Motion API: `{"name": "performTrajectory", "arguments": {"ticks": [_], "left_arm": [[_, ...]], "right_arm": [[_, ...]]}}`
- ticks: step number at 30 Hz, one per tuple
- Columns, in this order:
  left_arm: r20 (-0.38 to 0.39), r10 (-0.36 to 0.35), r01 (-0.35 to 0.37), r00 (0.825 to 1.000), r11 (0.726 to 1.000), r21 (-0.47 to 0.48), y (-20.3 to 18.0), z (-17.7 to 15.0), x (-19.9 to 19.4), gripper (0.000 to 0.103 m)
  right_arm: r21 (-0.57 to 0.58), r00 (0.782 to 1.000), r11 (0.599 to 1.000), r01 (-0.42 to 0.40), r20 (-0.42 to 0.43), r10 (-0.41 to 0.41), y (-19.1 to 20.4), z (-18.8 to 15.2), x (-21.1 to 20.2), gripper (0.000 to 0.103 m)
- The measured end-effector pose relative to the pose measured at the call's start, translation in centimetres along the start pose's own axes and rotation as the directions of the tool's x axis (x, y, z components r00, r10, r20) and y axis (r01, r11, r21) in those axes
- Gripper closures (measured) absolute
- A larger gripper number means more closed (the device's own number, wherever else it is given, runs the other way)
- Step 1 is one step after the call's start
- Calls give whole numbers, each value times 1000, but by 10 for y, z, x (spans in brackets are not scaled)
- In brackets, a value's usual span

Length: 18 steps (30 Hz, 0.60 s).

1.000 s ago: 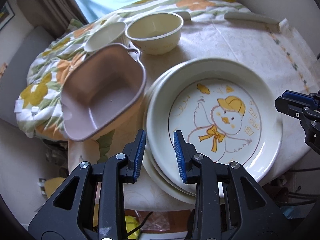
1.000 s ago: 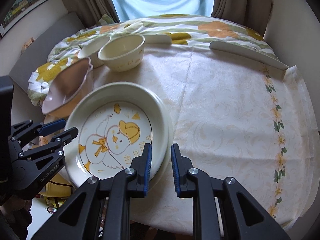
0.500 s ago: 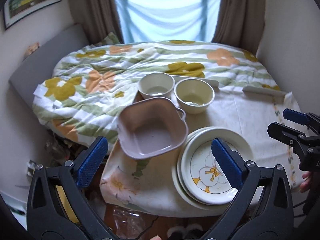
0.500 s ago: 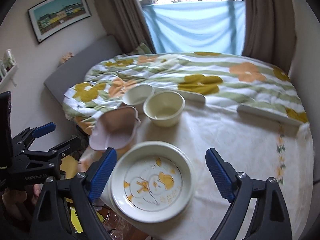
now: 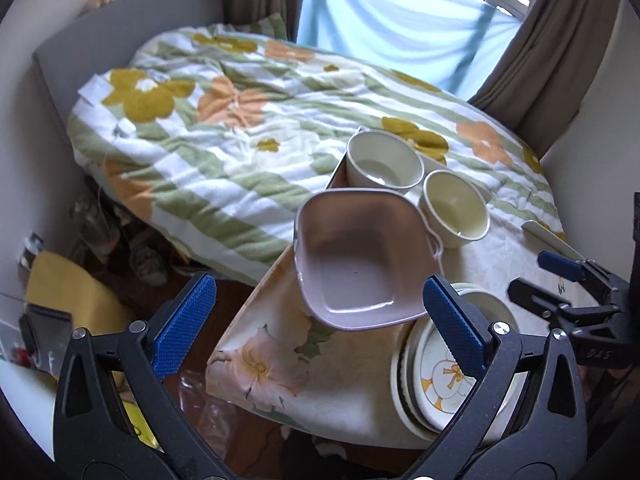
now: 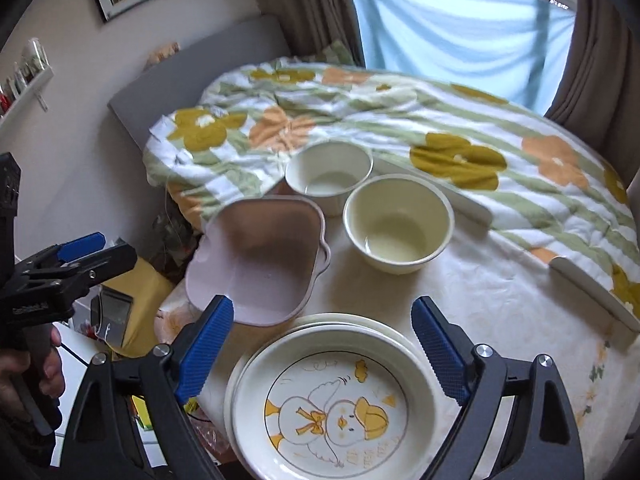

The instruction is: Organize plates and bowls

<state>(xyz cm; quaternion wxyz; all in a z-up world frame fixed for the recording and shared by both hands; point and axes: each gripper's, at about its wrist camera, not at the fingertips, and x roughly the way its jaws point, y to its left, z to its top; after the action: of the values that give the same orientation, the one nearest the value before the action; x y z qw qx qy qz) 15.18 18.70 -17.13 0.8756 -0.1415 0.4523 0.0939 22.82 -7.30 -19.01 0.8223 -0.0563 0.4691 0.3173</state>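
My left gripper (image 5: 320, 320) hides part of the duck plate (image 5: 452, 380); the right view shows it whole, topping a stack on the surface (image 6: 500, 300) beside the pink bowl (image 6: 260, 256) and two cream bowls (image 6: 398, 228). Both grippers' fingers (image 6: 438, 350) are spread, holding nothing. A floral quilt (image 6: 440, 128) lies behind.

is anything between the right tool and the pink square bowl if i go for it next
Nothing visible. The right tool hangs open above the duck plate, and the pink square bowl sits just beyond its left finger with clear air between.
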Motion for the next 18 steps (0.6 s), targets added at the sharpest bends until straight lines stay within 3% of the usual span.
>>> {"name": "performTrajectory", "arguments": {"ticks": [6,9,13,17,18], "left_arm": [[-99,-52,49,994,998,-34,12,-2,62,1],[-149,-51,48,987,999,-26,13,-5,89,9],[-202,-62,58,977,998,-26,16,-5,117,27],[-226,-69,70,972,998,-7,16,-1,133,54],[-231,-65,67,971,998,4,16,0,136,56]], "right_arm": [[68,994,997,-38,-99,44,-3,7,59,15],[98,987,994,-58,-144,72,-4,11,84,35],[112,979,992,-54,-192,74,-4,14,107,50],[127,974,990,-56,-212,83,-4,18,122,66],[128,973,990,-54,-217,81,-3,18,124,71]]}}
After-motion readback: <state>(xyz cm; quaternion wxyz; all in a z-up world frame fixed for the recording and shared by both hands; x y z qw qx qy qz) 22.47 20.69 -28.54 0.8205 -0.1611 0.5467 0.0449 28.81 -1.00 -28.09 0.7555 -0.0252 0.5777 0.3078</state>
